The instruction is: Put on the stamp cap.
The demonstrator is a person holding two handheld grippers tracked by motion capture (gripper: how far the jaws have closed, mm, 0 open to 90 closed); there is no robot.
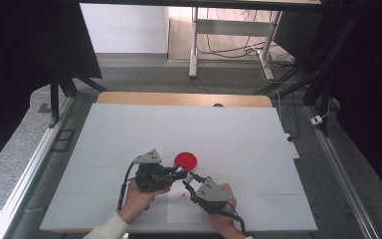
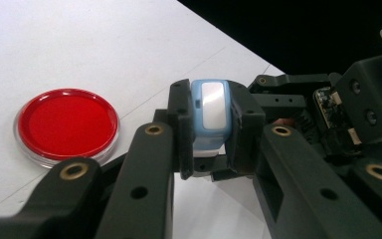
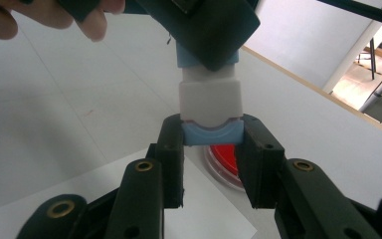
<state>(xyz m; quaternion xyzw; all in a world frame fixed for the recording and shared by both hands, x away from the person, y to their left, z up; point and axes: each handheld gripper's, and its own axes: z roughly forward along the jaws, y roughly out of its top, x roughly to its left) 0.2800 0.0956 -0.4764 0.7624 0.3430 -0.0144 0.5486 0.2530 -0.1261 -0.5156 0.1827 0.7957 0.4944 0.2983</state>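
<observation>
A small blue and white piece (image 2: 210, 107) is held between both grippers above the white table. My left gripper (image 2: 211, 134) is shut on its light blue end, which has a pale face. My right gripper (image 3: 212, 142) is shut on the blue cap (image 3: 212, 132) at the other end, just below the white middle section (image 3: 209, 101). In the high view, the left gripper (image 1: 180, 174) and right gripper (image 1: 191, 178) meet tip to tip at the front centre. A round red dish (image 1: 186, 160) lies flat just behind them.
A white paper sheet (image 1: 189, 213) with a tiny red mark (image 1: 183, 197) lies under the grippers near the front edge. The white table top (image 1: 129, 134) has a wooden strip (image 1: 179, 98) along its far edge. Black frames and cables stand beyond.
</observation>
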